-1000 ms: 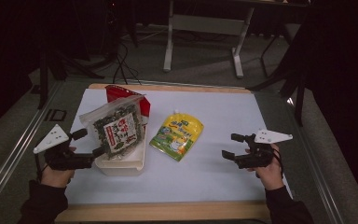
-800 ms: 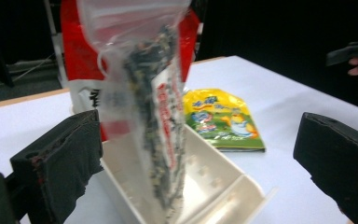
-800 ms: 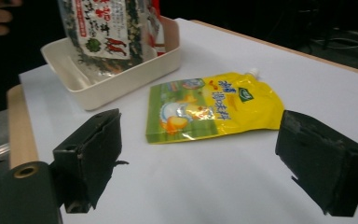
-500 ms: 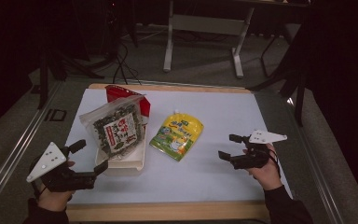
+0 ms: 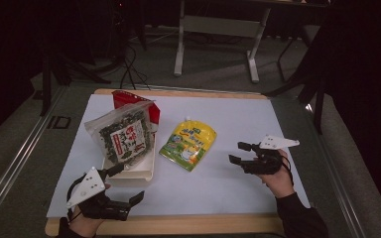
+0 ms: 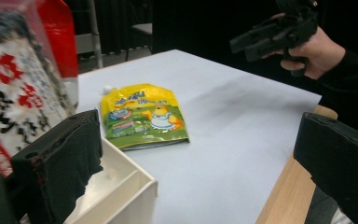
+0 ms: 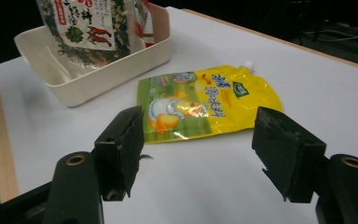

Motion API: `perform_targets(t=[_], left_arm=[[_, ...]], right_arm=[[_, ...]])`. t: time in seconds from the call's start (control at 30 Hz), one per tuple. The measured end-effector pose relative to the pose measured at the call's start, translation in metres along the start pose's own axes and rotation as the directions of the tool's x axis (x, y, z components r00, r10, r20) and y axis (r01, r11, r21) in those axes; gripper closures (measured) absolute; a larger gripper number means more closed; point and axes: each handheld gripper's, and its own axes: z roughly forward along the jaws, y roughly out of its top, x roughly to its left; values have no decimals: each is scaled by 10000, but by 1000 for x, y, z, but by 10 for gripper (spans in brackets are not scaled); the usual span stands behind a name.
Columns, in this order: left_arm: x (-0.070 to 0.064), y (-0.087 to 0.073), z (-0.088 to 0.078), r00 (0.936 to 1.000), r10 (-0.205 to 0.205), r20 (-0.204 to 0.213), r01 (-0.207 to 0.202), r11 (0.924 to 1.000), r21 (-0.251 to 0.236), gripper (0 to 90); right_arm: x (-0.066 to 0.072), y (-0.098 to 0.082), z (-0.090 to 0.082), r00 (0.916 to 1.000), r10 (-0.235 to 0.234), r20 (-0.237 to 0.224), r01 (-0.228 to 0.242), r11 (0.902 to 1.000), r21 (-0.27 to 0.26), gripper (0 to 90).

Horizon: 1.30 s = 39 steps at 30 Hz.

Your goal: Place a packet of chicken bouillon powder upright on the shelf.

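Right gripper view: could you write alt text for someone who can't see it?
Two open black jaws frame a yellow spouted pouch lying flat on a white table. Behind it, a cream tray holds a clear bag of dried greens.

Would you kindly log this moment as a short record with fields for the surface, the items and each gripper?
surface: white mat on a wooden table
bin: cream tray, holding the seaweed snack bag and a red packet
loose item: yellow spouted pouch, flat on the mat
left gripper: open, empty, beside the tray
right gripper: open, empty, jaws have just been closing, aimed at the pouch
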Motion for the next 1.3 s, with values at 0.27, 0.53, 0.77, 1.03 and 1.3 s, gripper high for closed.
perform_targets(t=[0.27, 0.53, 0.77, 1.03, 1.3], left_arm=[[-2, -13, 15, 9996, -179, 219, 176, 9998, 126, 24], [-5, -21, 24, 9990, -209, 396, 195, 9992, 347, 24], [-7, -23, 26, 9989, -133, 454, 119, 9994, 330, 24], [-9, -26, 28, 9984, -71, 556, 48, 9991, 424, 23], [-10, -28, 30, 9972, -125, 741, 91, 9989, 467, 24]], right_arm=[[-3, 8, 22, 9998, 88, 168, -90, 9999, 145, 404], [-12, 17, 58, 9990, 274, 347, -303, 9958, 858, 313], [-30, 17, 92, 9927, 823, 885, -931, 9878, 1250, 219], [-50, 16, 125, 9839, 1276, 1248, -1475, 9750, 1663, 133], [-66, 5, 156, 9754, 1280, 1796, -1658, 9626, 2143, 106]])
